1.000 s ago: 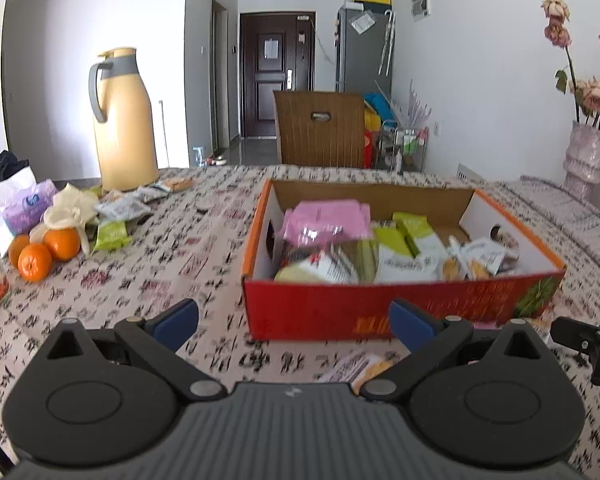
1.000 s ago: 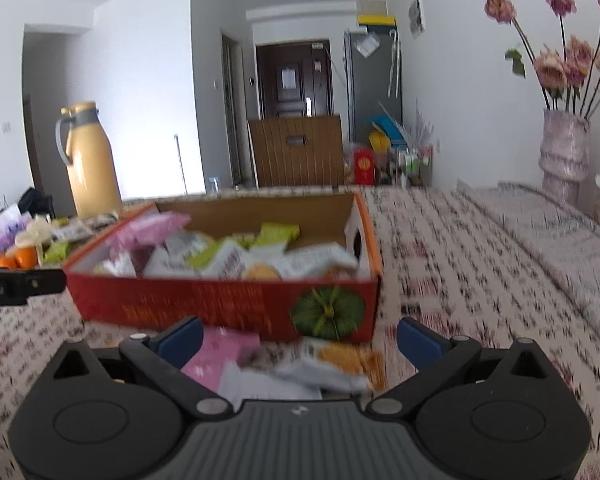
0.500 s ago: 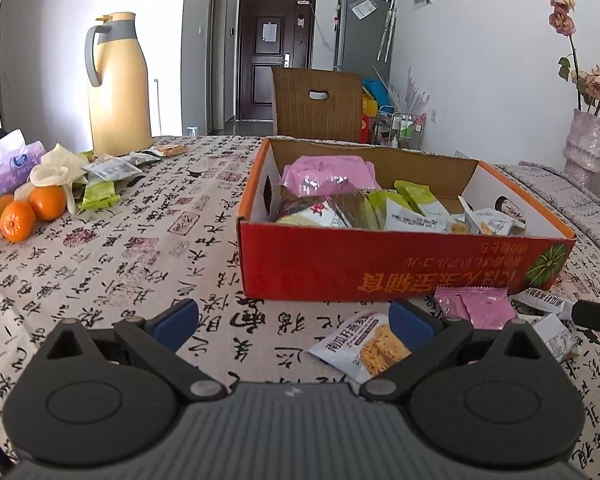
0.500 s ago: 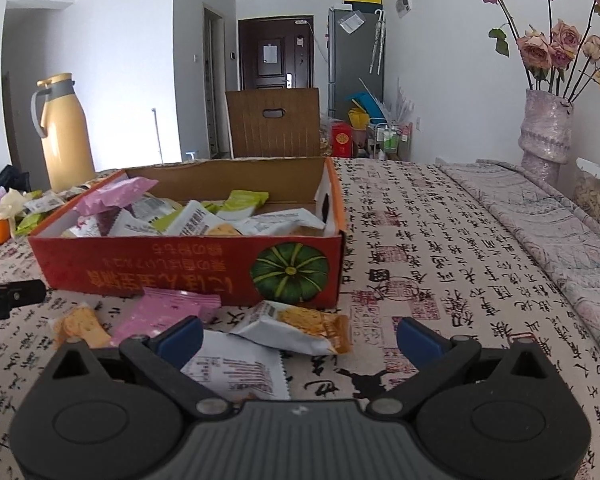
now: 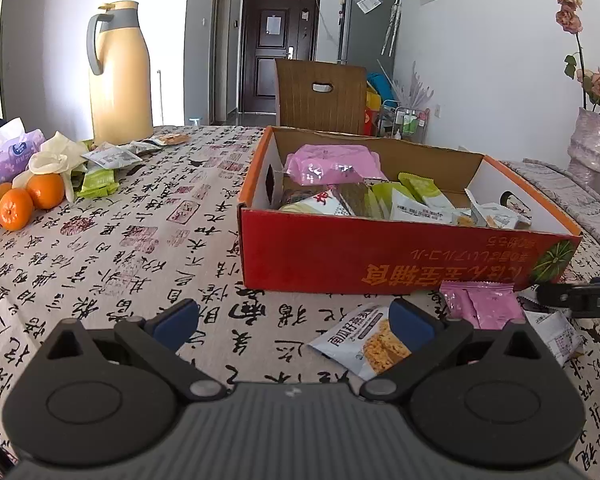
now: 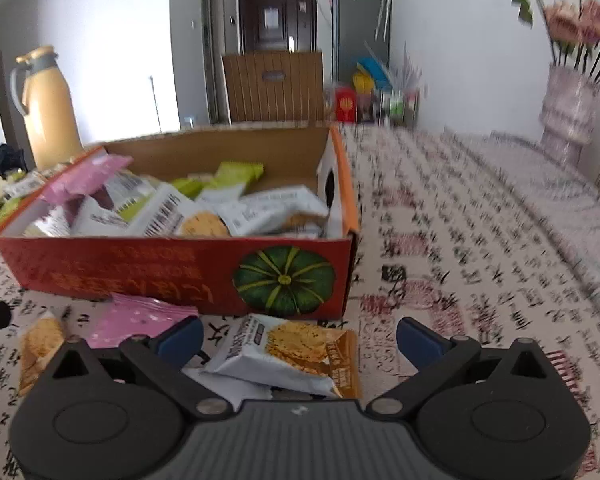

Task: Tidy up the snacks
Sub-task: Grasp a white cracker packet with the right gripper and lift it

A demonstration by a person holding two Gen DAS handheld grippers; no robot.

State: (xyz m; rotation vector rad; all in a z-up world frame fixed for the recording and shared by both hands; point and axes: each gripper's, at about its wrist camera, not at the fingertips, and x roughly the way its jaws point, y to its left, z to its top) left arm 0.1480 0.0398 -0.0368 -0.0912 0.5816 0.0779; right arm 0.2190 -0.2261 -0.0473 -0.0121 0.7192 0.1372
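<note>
In front of red box (image 6: 172, 276), cracker pkt (image 6: 288, 354) btwn spread right fingers (image 6: 418, 338), left fingers (image 5: 172, 318) spread, empty.

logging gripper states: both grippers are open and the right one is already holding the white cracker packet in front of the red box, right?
Not quite. In the right wrist view the right gripper is open, but the white cracker packet lies on the tablecloth between its fingers, not held. The rest stands: the left gripper is open, and the packet is in front of the red box.

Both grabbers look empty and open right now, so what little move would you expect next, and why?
Probably the right gripper eases down and closes on the white cracker packet lying between its open fingers, since that packet is on the tablecloth outside the red box. The left gripper is open and empty.
</note>
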